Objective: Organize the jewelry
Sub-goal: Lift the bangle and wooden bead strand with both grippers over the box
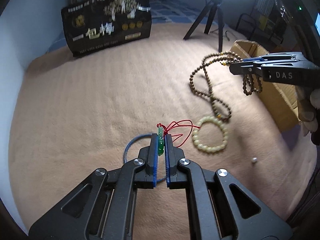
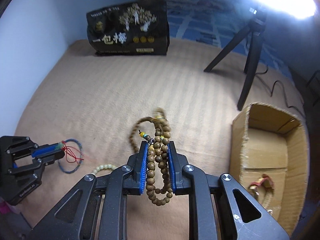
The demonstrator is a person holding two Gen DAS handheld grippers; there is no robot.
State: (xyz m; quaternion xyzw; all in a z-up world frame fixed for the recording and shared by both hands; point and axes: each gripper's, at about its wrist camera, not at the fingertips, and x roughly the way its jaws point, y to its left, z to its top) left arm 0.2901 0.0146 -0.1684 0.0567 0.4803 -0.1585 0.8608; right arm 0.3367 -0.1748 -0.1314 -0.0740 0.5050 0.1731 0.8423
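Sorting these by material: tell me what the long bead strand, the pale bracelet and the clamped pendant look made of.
Long bead strand: probably wood, matte brown with visible grain stripes. Pale bracelet: cream, glossy round beads, possibly jade, bone or plastic; blur leaves it open. Pendant in the left tool: translucent green, jade-like stone or glass, on red cord.

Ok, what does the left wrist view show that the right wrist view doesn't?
Only the left wrist view shows the small white bead loose on the blanket and the whole pale bead bracelet.

Only the right wrist view looks inside the cardboard box, where a red and gold piece lies.

Both show the left gripper shut on the green pendant with its red cord, the right gripper shut on the wooden bead necklace, the blue bangle and the tripod.
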